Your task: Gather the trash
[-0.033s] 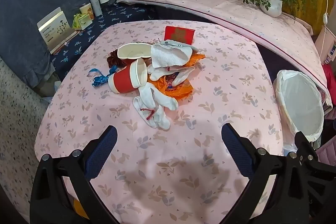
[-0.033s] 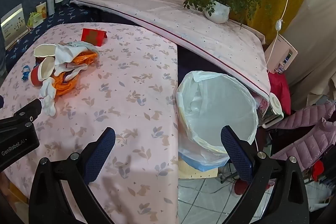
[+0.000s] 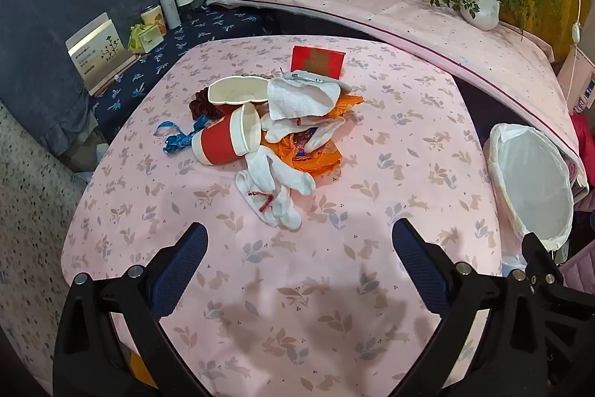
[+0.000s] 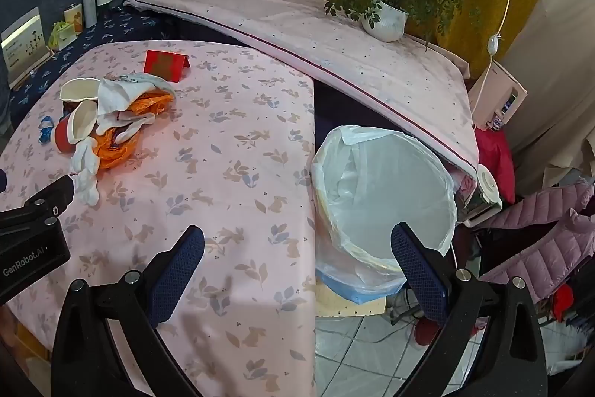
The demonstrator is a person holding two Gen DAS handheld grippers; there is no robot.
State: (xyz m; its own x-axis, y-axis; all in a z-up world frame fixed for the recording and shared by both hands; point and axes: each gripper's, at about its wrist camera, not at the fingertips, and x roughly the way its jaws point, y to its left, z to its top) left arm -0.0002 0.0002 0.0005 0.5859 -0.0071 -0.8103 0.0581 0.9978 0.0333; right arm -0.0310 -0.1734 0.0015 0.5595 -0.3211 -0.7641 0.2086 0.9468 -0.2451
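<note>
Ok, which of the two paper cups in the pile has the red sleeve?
The tipped paper cup beside the blue ribbon; the crushed cup behind is plain white.

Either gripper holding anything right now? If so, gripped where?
Nothing held. Left gripper and right gripper both have jaws wide open and empty; the trash pile lies untouched on the table.

Tabletop (image 3: 372, 173): pale pink cloth printed with grey-blue and tan leaves and rabbits. Paper cup (image 3: 223, 144): red sleeve, cream rim and interior. Crumpled tissues (image 3: 275, 188): white, one with a dark red thread. Plastic wrapper (image 3: 319, 159): orange. Ribbon (image 3: 174, 140): blue. Envelope (image 3: 317, 62): red with gold print. Bin liner (image 4: 386, 188): translucent white. Gripper pads (image 3: 178, 270): dark blue on black arms.
</note>
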